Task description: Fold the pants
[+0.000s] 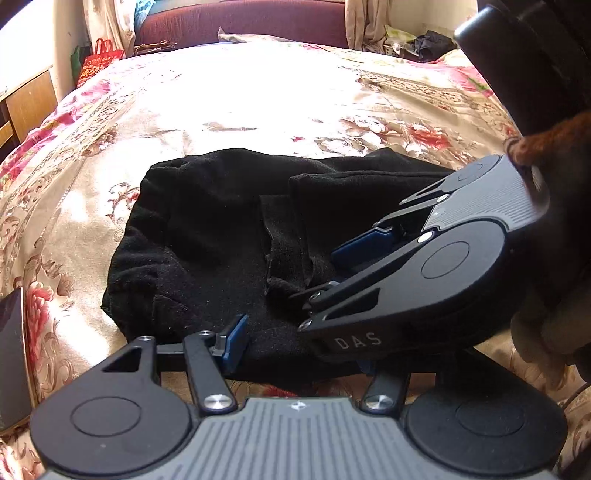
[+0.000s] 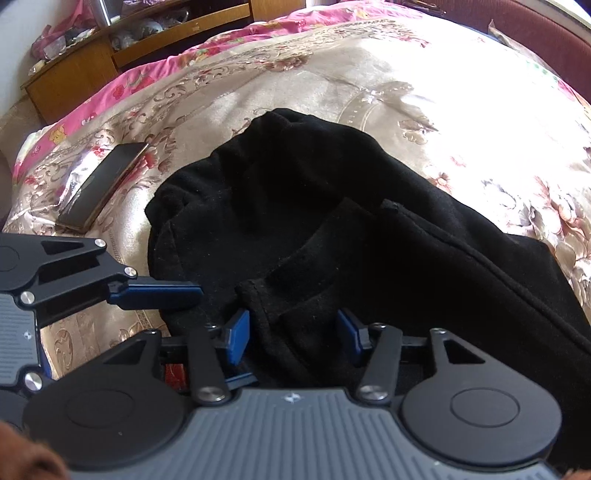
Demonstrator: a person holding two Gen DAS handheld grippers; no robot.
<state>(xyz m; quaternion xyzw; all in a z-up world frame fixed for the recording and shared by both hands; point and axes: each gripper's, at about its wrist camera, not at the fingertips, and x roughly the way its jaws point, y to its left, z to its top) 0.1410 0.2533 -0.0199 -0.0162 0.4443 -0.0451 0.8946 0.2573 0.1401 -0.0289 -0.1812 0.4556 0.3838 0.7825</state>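
Note:
Black fleece pants [image 1: 207, 236] lie bunched and partly folded on the floral bedspread; they also fill the middle of the right wrist view [image 2: 332, 206]. My left gripper [image 1: 295, 343] is open at the near edge of the pants, its blue left pad [image 1: 236, 339] showing and the right one hidden behind the other gripper. My right gripper [image 2: 293, 336] is open, its blue pads [image 2: 238, 338] on either side of a raised fold of the pants. It shows from the side in the left wrist view [image 1: 332, 273]. The left gripper's finger shows at the left of the right wrist view [image 2: 159, 293].
A phone [image 2: 101, 184] lies on the bedspread [image 2: 461, 110] left of the pants. A maroon headboard [image 1: 240, 22] stands at the far end. A wooden cabinet [image 2: 74, 74] stands beside the bed. A red bag [image 1: 99, 59] sits by the wall.

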